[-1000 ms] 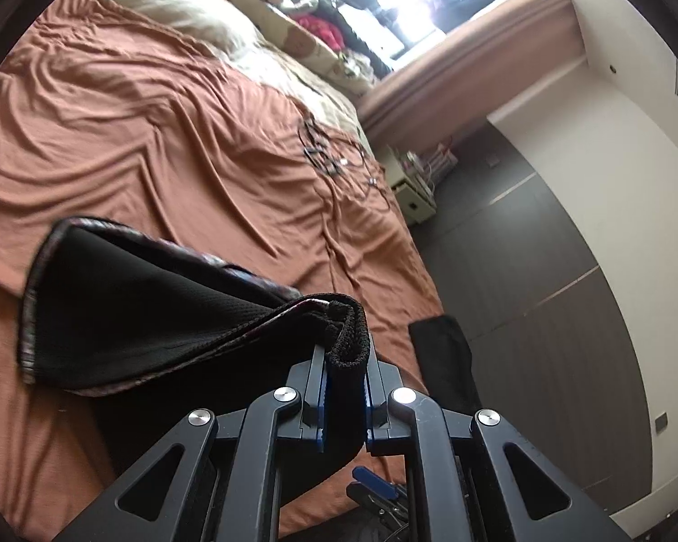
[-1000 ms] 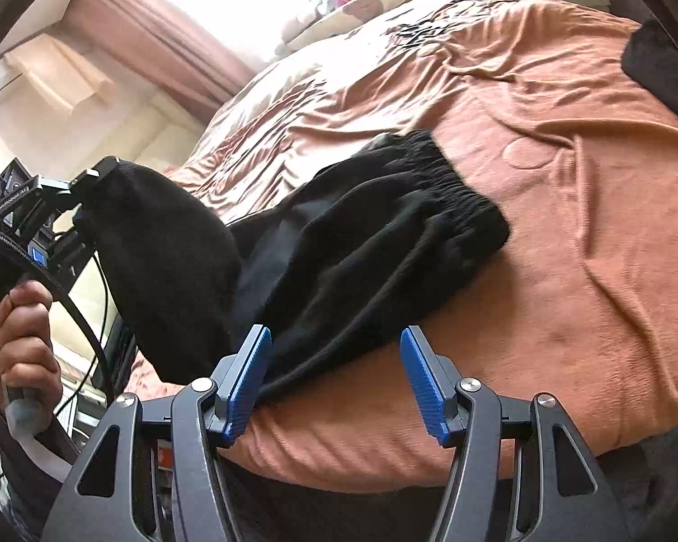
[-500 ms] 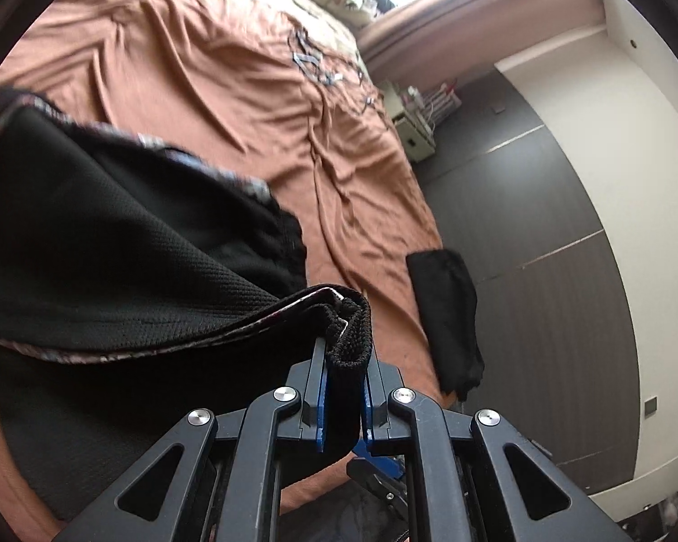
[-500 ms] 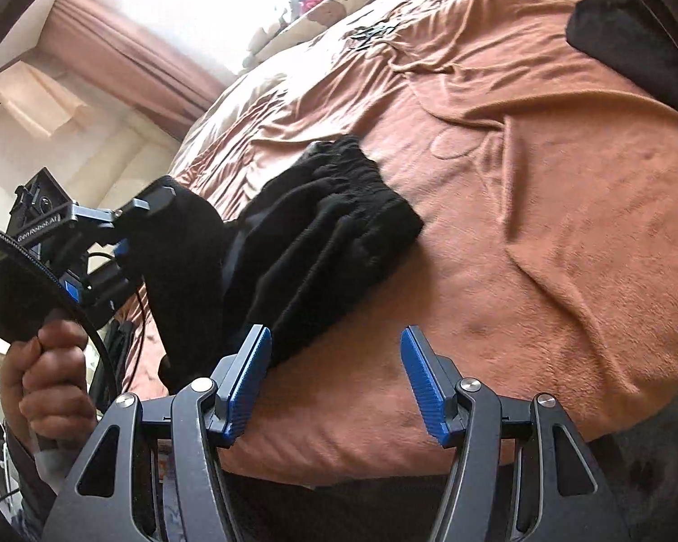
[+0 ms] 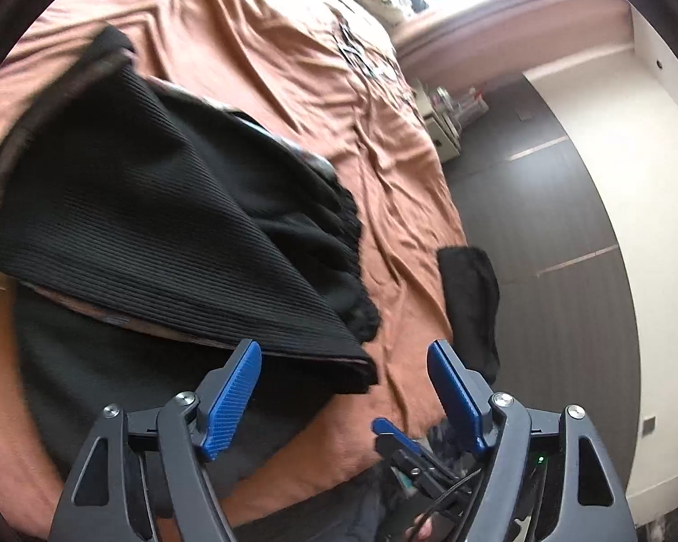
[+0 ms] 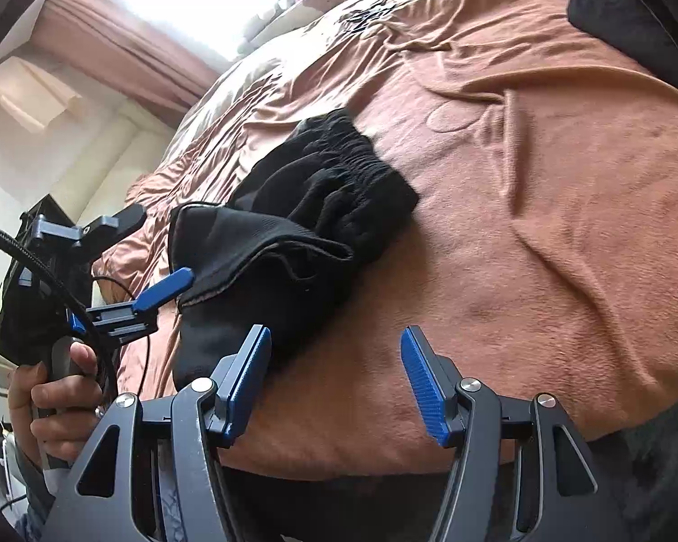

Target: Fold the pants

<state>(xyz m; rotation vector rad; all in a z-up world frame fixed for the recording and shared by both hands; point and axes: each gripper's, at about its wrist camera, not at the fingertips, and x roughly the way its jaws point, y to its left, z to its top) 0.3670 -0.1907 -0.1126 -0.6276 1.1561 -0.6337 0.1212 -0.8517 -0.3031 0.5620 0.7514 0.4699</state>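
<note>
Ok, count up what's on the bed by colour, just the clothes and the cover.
Black: 2, the folded pants and another dark garment at the bed's edge.
Rust-brown: 1, the bed cover.
Total: 3.

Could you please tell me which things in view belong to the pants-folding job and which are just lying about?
Part of the job:
- black pants, folded over on the brown bed cover
- left gripper, open
- right gripper, open

Just lying about:
- second dark garment draped at the bed's edge
- small tangled items further up the bed
- bedside cabinet
</note>
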